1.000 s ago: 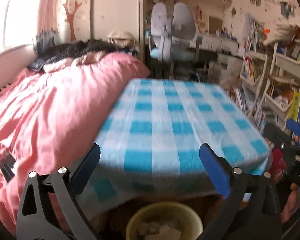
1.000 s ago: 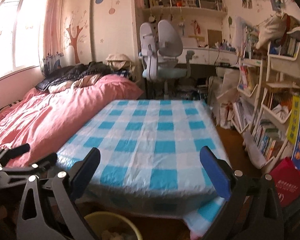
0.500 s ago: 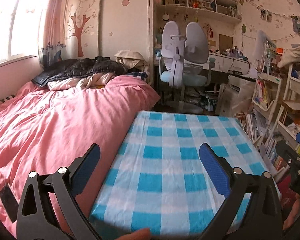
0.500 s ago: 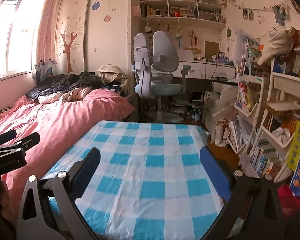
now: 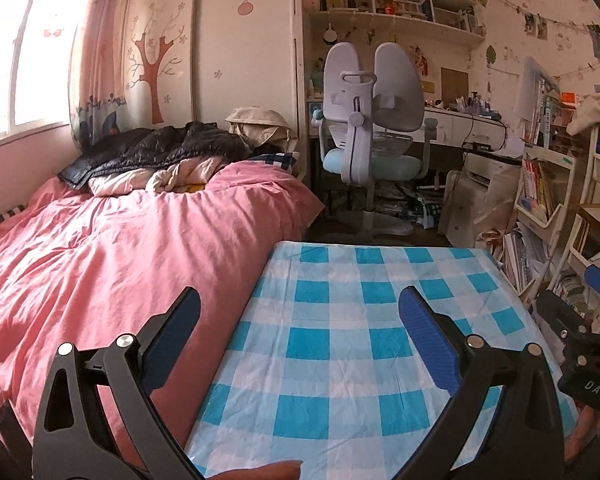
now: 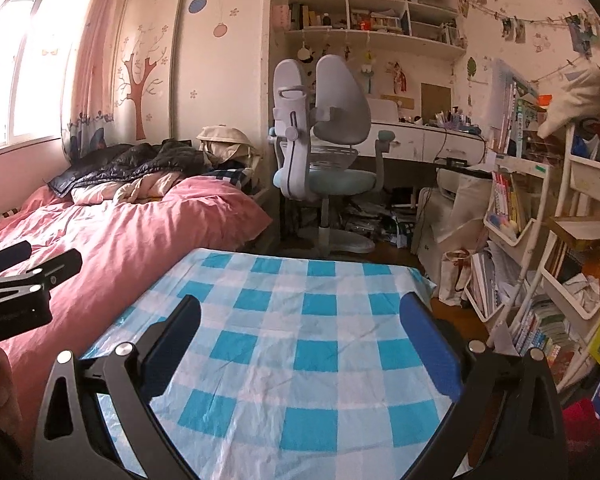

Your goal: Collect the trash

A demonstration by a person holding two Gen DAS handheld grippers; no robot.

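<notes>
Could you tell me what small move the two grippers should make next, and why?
Probably hold both where they are and look around for trash. The left gripper and right gripper are open and empty, and the checked tablecloth shows no trash in either view, so there is nothing to reach for here.

Left hand-held gripper (image 5: 299,322): black frame, blue ribbed pads, silver screws.
Right hand-held gripper (image 6: 300,330): same build; white "DAS" marking.
</notes>
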